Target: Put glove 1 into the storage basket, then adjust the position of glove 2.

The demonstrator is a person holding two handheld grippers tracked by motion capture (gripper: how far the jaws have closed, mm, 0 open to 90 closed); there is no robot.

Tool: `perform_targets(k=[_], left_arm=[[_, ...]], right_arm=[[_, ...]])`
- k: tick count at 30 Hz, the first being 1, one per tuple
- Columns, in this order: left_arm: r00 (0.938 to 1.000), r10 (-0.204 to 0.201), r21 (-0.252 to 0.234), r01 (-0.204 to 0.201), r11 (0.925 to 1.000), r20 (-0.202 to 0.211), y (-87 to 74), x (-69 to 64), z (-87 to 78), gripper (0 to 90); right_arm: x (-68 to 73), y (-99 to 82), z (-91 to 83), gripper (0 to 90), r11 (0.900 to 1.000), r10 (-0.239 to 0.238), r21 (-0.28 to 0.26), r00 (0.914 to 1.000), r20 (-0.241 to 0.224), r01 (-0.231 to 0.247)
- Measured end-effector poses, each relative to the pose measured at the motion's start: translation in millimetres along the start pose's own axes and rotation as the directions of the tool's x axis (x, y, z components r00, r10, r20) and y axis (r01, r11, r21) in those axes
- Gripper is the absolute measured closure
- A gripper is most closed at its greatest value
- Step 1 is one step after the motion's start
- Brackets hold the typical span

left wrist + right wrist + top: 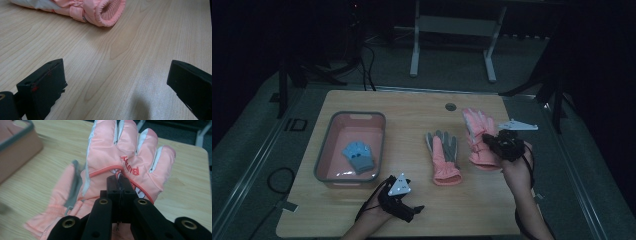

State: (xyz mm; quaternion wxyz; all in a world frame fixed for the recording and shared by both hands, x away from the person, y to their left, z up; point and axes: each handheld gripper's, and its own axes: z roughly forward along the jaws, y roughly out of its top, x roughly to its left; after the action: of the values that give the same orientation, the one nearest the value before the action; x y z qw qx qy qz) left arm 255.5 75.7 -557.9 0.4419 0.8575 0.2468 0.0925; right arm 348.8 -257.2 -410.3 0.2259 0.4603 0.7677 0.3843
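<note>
The right gripper (pixel 490 141), at the right of the high view, has its jaws pinched tight on a pink glove (pixel 478 136), gripping the fabric near the middle of the back. In the right gripper view the glove (pixel 125 167) fills the centre: padded salmon-pink cloth with pale grey strips between the fingers, a red piped seam curving across it and red lettering just above the jaws. Its fingers point toward the top of the frame, and it looks lifted off the table (pixel 412 107), though I cannot tell whether the cuff end is clear of the wood.

A second pink glove (pixel 443 157) lies flat in the middle of the high view, grey palm up, cuff toward the bottom edge, just left of the held one. The left gripper (pixel 404 202) sits low at bottom centre, jaws spread wide over bare wood; in its own view the second glove's cuff (pixel 105 11) shows at the top.

A grey-rimmed pink bin (pixel 332 172) sits at the left with a small blue glove (pixel 358 156) inside. Bare wood runs along the top and bottom edges of the table.
</note>
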Motion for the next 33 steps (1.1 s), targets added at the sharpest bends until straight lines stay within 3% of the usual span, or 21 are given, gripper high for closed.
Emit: perform_targets(k=[11,17,24,28,31,33], left_arm=[[1.0,0.003,0.003,-0.003,1.0,0.001,0.3,-0.2,0.2,2.1],[1.0,0.005,0.005,-0.005,1.0,0.0,0.1,-0.8,0.4,2.1],[1.0,0.006,0.004,-0.006,1.0,0.001,-0.1,-0.8,0.2,2.1],[1.0,0.007,0.004,-0.007,1.0,0.002,-0.1,-0.9,0.1,2.1],[1.0,0.007,0.004,-0.007,1.0,0.001,-0.2,-0.9,0.3,2.1],[1.0,0.008,0.005,-0.008,1.0,0.0,-0.1,-0.9,0.1,2.1]], right_arm=[[38.4,9.4,12.4,89.2,0.9988,-0.049,0.002,0.9968,-0.064,0.049],[53.0,7.7,19.3,89.2,0.999,-0.044,0.003,0.9952,-0.087,0.045],[65.1,4.4,27.7,89.2,0.9975,-0.068,0.017,0.9954,-0.068,0.069],[73.5,0.4,38.1,89.2,0.9976,-0.053,0.04,0.9957,-0.076,0.056],[76.7,-1.7,42.5,89.1,0.997,-0.058,0.049,0.997,-0.052,0.06],[79.5,-6.0,50.0,89.1,0.9976,-0.03,0.062,0.9985,-0.047,0.033]])
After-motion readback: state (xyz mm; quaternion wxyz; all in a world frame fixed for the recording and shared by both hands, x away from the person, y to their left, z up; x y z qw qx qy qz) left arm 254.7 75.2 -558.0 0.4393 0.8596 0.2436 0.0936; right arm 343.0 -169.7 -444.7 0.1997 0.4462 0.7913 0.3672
